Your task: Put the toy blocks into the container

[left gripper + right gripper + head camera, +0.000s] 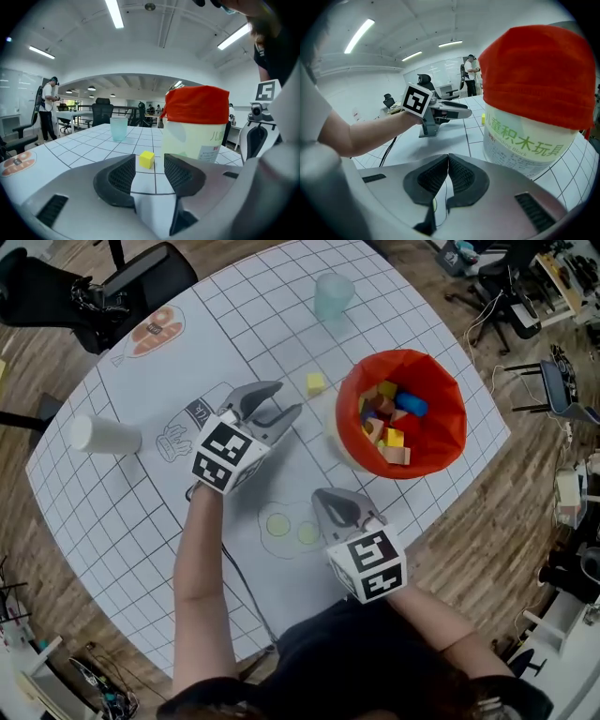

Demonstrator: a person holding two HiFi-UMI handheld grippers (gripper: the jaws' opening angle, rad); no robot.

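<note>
One yellow cube (316, 383) (146, 159) lies on the gridded table, just left of the container (401, 413) (197, 124) (534, 101), a pale tub with a red liner that holds several coloured blocks. My left gripper (279, 409) (146, 174) is open with nothing between its pads, a short way before the cube and pointed at it. My right gripper (339, 510) (448, 176) is shut and empty, hovering near the front of the table, below and left of the container.
A translucent teal cup (333, 294) (118, 128) stands at the far side of the table. A white cylinder (103, 435) lies at the left edge. Printed drawings mark the table sheet. Office chairs and a person stand beyond the table.
</note>
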